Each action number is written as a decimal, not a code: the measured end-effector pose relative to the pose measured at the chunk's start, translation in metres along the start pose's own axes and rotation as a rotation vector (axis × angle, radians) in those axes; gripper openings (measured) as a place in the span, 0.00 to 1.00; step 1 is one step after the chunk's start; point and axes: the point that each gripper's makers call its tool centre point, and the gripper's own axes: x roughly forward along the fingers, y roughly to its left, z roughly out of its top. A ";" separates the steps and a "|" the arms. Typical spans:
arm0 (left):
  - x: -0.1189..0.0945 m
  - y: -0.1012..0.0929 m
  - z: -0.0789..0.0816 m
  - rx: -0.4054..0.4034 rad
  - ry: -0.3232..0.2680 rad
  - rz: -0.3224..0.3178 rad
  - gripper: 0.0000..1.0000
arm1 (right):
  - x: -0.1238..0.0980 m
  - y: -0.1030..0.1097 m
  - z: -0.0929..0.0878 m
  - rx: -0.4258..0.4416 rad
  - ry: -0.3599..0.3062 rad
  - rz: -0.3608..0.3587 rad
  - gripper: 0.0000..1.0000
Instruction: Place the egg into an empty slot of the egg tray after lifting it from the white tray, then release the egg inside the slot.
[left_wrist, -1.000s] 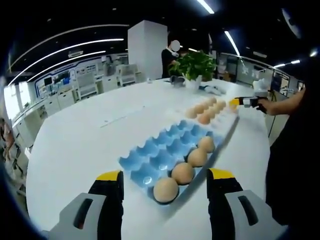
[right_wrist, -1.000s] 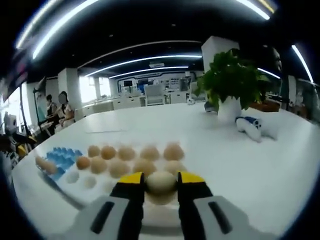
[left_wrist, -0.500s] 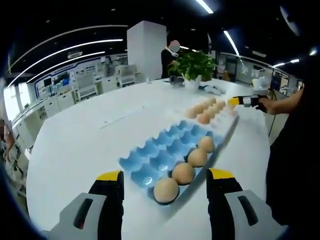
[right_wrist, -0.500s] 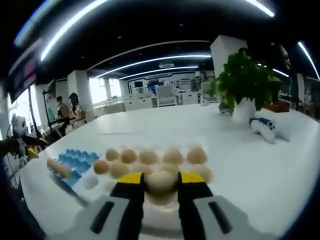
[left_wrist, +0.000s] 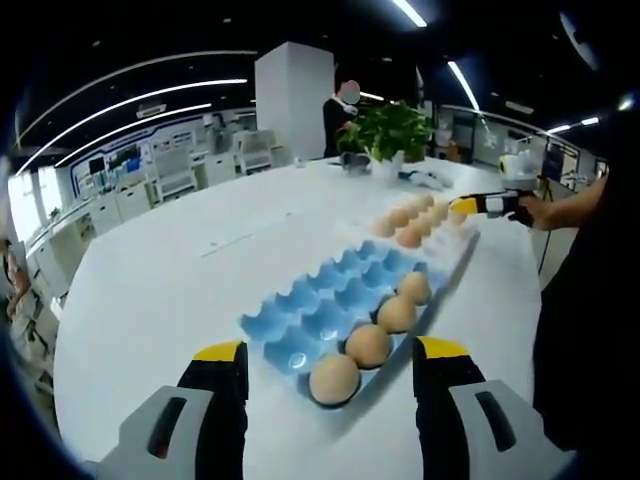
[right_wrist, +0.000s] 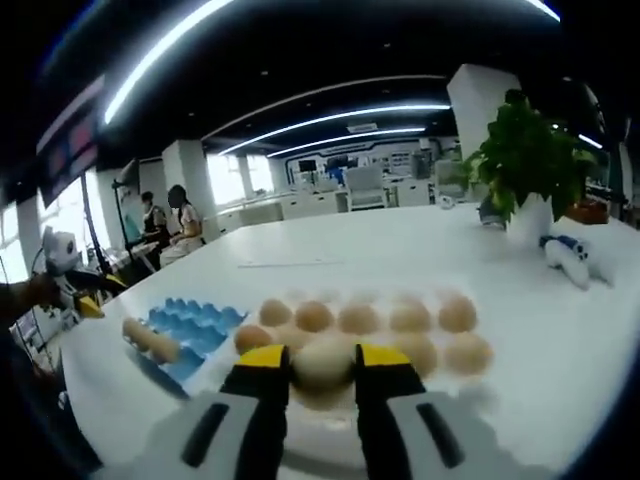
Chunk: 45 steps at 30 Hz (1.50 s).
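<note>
In the left gripper view, the left gripper (left_wrist: 328, 372) hangs low over the white table (left_wrist: 160, 280) with its yellow-tipped jaws spread wide apart, nothing between them. Right past the jaws sits the blue egg tray (left_wrist: 340, 305), running diagonally away, with four brown eggs (left_wrist: 372, 337) lined up along its right-hand row and the rest of the cups bare. Further back and to the right is the white tray (left_wrist: 462, 240), a bunch more eggs sitting on it. Over that tray's far end the right gripper (left_wrist: 472, 206) comes in from the right, held by a person's hand (left_wrist: 548, 212). Behind all that there's a potted plant (left_wrist: 385, 135) on the table.

Over in the right gripper view, far left, a hand holds the left gripper (right_wrist: 88, 302), with the egg tray (right_wrist: 190, 330) just right of it, blue cups plus a blurry egg at the near edge. Next comes the white tray (right_wrist: 330, 440) with two rows of eggs. The right gripper (right_wrist: 322, 362) is clamped on a pale egg (right_wrist: 322, 358), pinched between both yellow tips and sitting above the white tray's near part; can't tell if it's touching the tray or clear of it. Far right: the potted plant (right_wrist: 528, 170) and a white-and-blue object (right_wrist: 570, 258) lying on the table.
</note>
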 end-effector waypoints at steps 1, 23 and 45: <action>0.000 0.000 0.000 -0.001 0.001 0.000 0.67 | 0.003 0.009 0.000 0.003 -0.001 0.020 0.25; 0.000 -0.001 -0.001 -0.002 0.007 -0.001 0.67 | 0.049 0.126 -0.012 -0.102 0.040 0.326 0.25; -0.001 -0.002 -0.002 -0.004 0.014 -0.004 0.67 | 0.061 0.156 -0.053 -0.214 0.129 0.431 0.25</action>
